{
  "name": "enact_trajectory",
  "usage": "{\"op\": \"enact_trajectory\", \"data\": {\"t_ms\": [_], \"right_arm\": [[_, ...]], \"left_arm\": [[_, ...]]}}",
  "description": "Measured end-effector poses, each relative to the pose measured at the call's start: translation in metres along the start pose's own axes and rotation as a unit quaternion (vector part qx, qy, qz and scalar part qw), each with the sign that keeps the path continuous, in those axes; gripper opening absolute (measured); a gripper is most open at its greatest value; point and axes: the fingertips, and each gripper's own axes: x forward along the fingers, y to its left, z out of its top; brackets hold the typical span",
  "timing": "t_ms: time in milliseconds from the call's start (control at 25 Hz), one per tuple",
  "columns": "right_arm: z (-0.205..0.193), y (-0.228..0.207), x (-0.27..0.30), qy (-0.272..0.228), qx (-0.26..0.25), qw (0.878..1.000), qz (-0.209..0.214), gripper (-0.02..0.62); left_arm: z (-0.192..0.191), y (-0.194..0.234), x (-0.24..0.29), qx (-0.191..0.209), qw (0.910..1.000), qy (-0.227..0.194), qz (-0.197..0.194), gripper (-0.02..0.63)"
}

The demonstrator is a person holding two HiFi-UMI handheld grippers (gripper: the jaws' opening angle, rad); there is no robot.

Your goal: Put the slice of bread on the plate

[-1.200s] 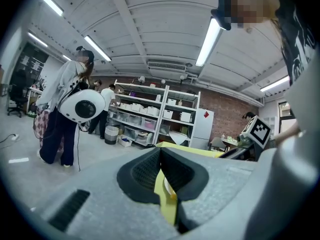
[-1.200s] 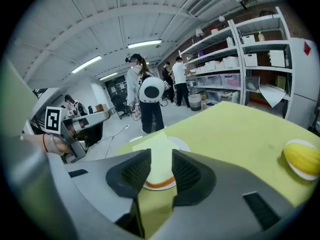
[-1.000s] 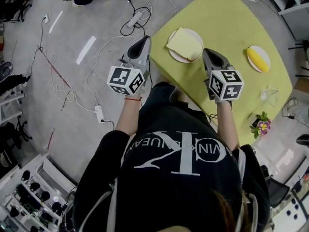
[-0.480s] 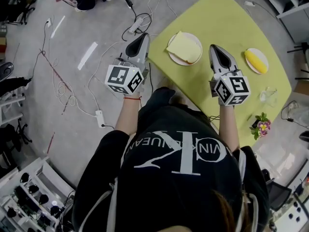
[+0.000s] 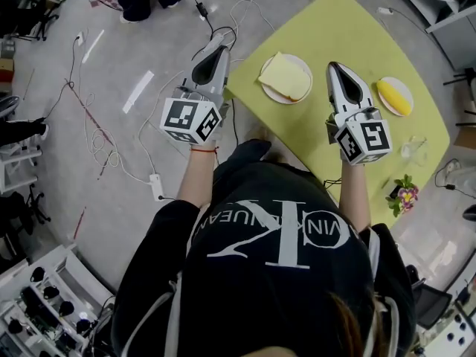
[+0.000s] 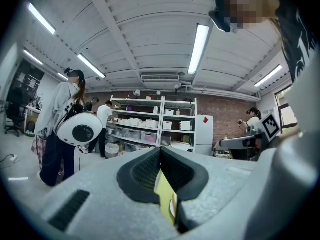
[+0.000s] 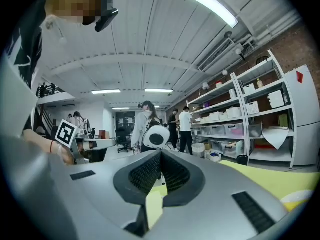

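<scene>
Seen from above, a person in a black T-shirt [image 5: 275,259] holds two grey, wedge-shaped plastic grippers, each with a white cube of black square markers at its back.

At far left, a grey floor [image 5: 67,199] is strewn with thin, looping cables [image 5: 97,136].

The left gripper [image 5: 215,49] hangs over the floor, just beside the rounded edge of a smooth yellow-green table [image 5: 349,28]. Its ribbed black jaws are pressed together with nothing between them.

To its right, near the table's edge, sits a round white plate [image 5: 303,63]. One slice of bread [image 5: 283,76], pale yellow, flat and roughly square, lies on this plate and covers most of it. The bread is between the two gripper tips, touching neither.

Further right, the right gripper [image 5: 335,67] is over the table, and its jaws are likewise closed and empty.

Right again is a second, smaller white plate [image 5: 402,85] holding a long yellow item [image 5: 391,97] that is too small to identify.

Near the table's right edge are a clear glass object [image 5: 413,146] and a small posy of flowers [image 5: 402,194].

In all: two grippers, two plates, one slice of bread, one table.
</scene>
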Motion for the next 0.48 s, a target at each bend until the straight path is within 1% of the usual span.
{"op": "enact_trajectory", "data": {"t_ms": [280, 480], "right_arm": [[0.016, 0.000, 0.000, -0.026, 0.000, 1.000, 0.001, 0.001], [0.026, 0.001, 0.002, -0.039, -0.003, 0.999, 0.000, 0.000]], "left_arm": [[0.015, 0.001, -0.001, 0.018, 0.9998, -0.011, 0.002, 0.011], [0.024, 0.006, -0.003, 0.024, 0.9995, -0.020, 0.008, 0.011]]}}
